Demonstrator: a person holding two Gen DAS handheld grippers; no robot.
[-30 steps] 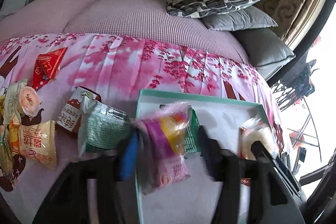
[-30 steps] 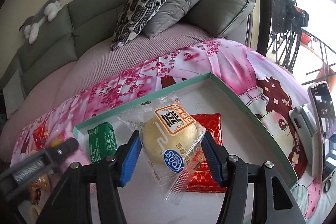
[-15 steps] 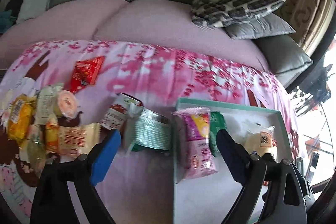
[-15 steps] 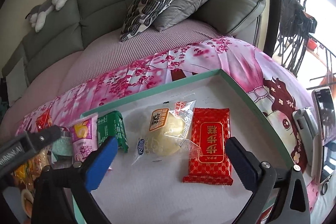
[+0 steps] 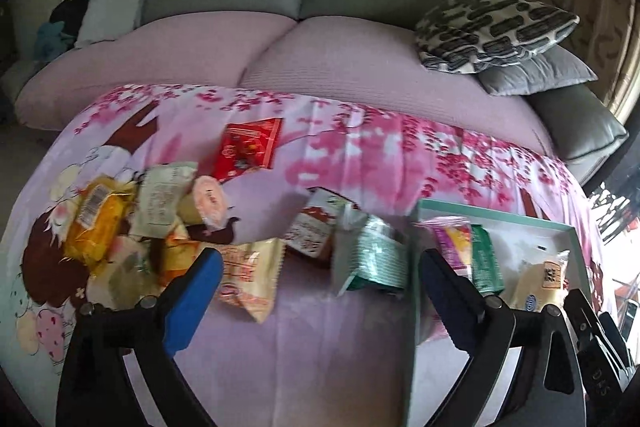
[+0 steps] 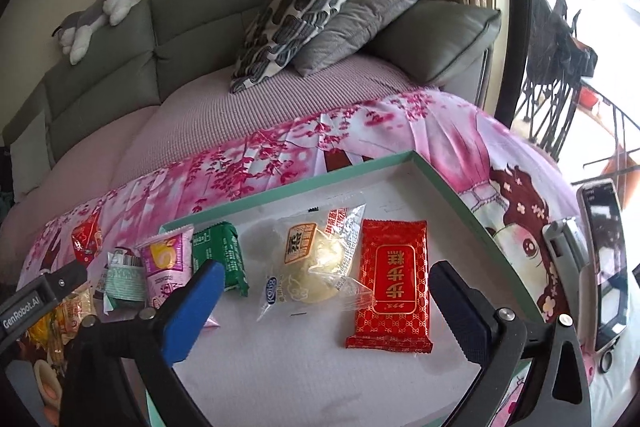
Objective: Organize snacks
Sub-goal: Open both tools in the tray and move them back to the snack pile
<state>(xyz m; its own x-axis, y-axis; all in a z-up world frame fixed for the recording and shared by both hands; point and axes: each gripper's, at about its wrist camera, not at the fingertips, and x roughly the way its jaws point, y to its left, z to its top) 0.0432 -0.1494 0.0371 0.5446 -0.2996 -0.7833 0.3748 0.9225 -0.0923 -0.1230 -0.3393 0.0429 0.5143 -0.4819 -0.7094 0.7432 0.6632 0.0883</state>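
Observation:
A teal-rimmed tray (image 6: pixel 288 185) lies on the pink blossom cloth and holds a pink cake pack (image 6: pixel 166 267), a green pack (image 6: pixel 222 259), a clear-wrapped bun (image 6: pixel 312 263) and a red pack (image 6: pixel 394 283) in a row. My right gripper (image 6: pixel 324 303) is open and empty above the bun. My left gripper (image 5: pixel 316 291) is open and empty over the cloth, left of the tray (image 5: pixel 414 307). A green-silver pack (image 5: pixel 376 255) and a brown-white pack (image 5: pixel 312 227) lie just beyond it. A pile of loose snacks (image 5: pixel 132 227) lies at the left.
A red snack pack (image 5: pixel 248 147) lies alone farther back on the cloth. A phone on a stand (image 6: pixel 600 251) sits right of the tray. A sofa with cushions (image 6: pixel 316 15) and a plush toy (image 6: pixel 96 15) stands behind.
Both grippers opened and let go: the left one left the pink pack at the tray's left end, the right one left the bun in the tray. The left gripper swung left toward the loose snacks.

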